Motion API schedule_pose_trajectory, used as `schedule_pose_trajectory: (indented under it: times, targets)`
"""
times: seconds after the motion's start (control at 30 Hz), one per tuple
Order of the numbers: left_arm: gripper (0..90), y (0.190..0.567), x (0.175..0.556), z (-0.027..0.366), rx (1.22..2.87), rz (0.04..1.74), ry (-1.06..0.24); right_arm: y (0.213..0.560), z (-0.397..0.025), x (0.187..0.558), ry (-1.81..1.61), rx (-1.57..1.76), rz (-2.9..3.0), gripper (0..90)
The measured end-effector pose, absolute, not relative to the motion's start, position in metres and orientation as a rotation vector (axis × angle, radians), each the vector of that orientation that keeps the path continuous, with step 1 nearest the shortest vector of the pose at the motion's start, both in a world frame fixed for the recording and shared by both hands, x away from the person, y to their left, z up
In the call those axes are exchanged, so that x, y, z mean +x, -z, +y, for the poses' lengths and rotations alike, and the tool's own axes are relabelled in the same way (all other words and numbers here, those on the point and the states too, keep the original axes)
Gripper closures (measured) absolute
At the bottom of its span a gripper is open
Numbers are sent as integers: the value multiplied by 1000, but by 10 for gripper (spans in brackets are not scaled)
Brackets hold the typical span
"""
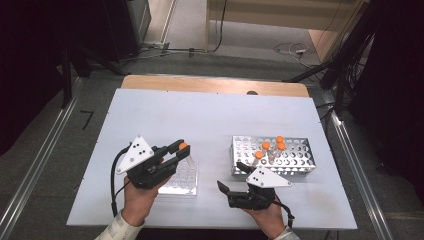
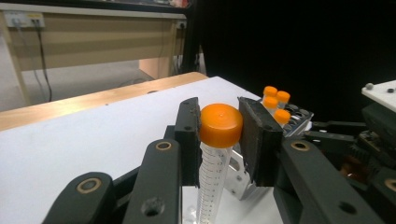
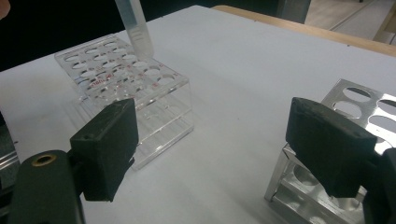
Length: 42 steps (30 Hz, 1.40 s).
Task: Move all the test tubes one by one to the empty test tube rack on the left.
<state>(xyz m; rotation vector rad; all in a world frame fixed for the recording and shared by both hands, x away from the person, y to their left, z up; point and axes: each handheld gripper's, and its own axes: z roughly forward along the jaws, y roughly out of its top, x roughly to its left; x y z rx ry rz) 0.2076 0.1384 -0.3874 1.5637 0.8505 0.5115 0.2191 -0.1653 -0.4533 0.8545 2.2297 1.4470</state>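
The work in hand looks like moving orange-capped tubes from the metal rack (image 1: pixel 295 165) into the clear acrylic rack (image 1: pixel 182 182), and it appears to be at its first transfer. The left tool (image 1: pixel 181 151) pinches one tube (image 2: pixel 215 161) by its orange cap (image 2: pixel 221 125), one jaw pressed against each side of the cap, the tube hanging upright beneath. In the right gripper view the tube's rounded lower end (image 3: pixel 138 37) hovers just above the clear rack's top plate (image 3: pixel 116 70), over the holes near the far edge, at about 11 o'clock in that picture; whether the tip has entered a hole cannot be told for sure, though it seems still above the plate.

No other tube stands in the clear rack, as far as the pictures show, so nothing has yet been delivered. Four capped tubes (image 1: pixel 270 148) remain standing in the metal rack, clustered near its middle, at roughly 3 o'clock from the clear rack on the white worktop (image 1: pixel 210 115).

The right tool (image 1: pixel 234 181) holds nothing; its jaws are spread wide, and it rests low on the worktop between the two racks, at about 7 o'clock from the metal rack and just beside its near corner.

Judged from this, what is left is to seat the held tube in a hole, release it, and then bring over the four that remain.
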Motion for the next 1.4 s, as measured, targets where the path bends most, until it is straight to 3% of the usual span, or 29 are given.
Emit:
schedule_pose_trajectory:
  times: [0.67, 1.4]
  targets:
    - [704, 390, 203, 197, 1524, 998, -630, 454, -168, 218, -1432, 859, 2220, 159]
    - [704, 400, 200, 215, 1542, 1069, -652, 454, -168, 218, -1431, 862, 2214, 160]
